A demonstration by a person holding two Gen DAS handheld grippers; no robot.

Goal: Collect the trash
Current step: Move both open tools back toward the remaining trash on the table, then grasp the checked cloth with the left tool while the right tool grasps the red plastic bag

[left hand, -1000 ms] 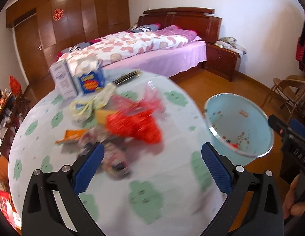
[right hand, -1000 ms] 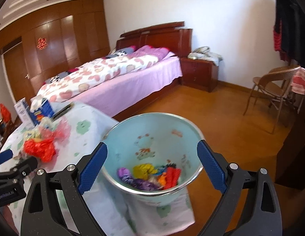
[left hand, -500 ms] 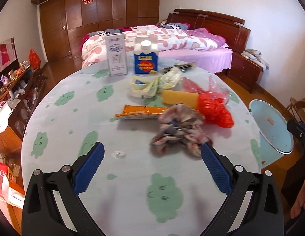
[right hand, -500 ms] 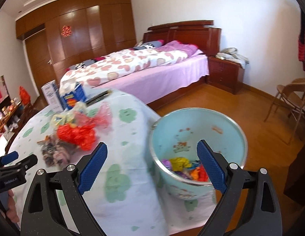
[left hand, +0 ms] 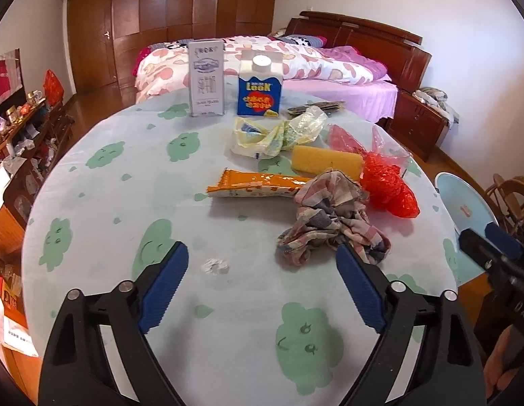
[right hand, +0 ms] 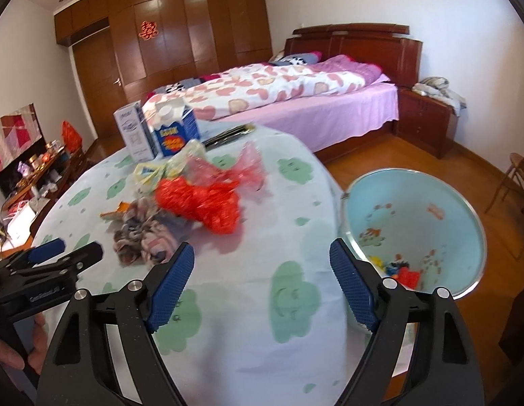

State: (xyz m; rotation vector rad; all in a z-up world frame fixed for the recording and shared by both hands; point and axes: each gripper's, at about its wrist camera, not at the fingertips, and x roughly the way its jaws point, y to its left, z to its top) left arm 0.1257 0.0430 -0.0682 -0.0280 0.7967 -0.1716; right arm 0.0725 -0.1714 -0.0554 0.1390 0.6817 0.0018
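Trash lies on the round table (left hand: 133, 182): a crumpled checked cloth (left hand: 333, 213), an orange wrapper (left hand: 258, 186), a yellow sponge (left hand: 326, 162), a red plastic bag (left hand: 387, 186) and a pale plastic bag (left hand: 275, 132). My left gripper (left hand: 262, 277) hovers over the near table, jaws closing with nothing between them; a small crumpled scrap (left hand: 214, 266) lies just ahead. My right gripper (right hand: 262, 277) is over the table's right edge, jaws closing on nothing. The light blue bin (right hand: 414, 226) stands beside the table with coloured trash inside. The red plastic bag (right hand: 201, 203) and checked cloth (right hand: 143, 233) lie ahead-left.
A blue milk carton (left hand: 260, 84) and a white box (left hand: 207, 79) stand at the table's far side, with dark packets (left hand: 316, 107) beside them. Behind is a bed (left hand: 295, 64). A cluttered shelf (left hand: 22, 128) runs along the left. A chair (right hand: 519, 176) stands at the right.
Both grippers swung left, away from the bin and over the table. The left view now faces the trash pile squarely. Both pairs of jaws have narrowed a little.
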